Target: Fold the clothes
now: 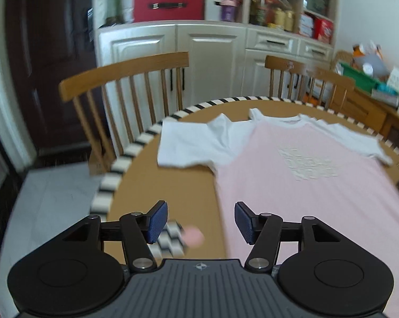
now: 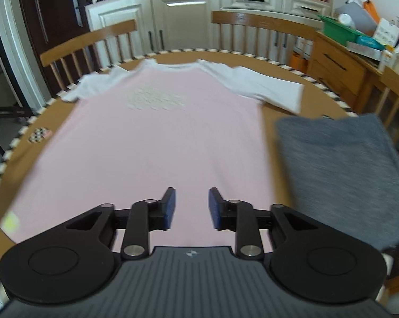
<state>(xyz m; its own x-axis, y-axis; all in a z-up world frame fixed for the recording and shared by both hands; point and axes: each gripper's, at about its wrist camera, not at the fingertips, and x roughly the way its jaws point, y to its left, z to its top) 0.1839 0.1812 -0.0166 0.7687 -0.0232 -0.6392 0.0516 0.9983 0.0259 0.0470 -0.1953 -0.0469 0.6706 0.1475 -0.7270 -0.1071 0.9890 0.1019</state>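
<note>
Pink tee lies flat, front up, on the surface, sleeves out, nothing folded yet. Your left tongs & right tongs both hang apart, empty, above its hem. Next, prob.: drop, pinch a side edge, fold inward.

Beyond your brown tabletop with its striped black-and-white edge stand two wooden spindle-back chairs, then cream panelled cabinets, open shelving, a dark brown door and pale floor tiles.
</note>
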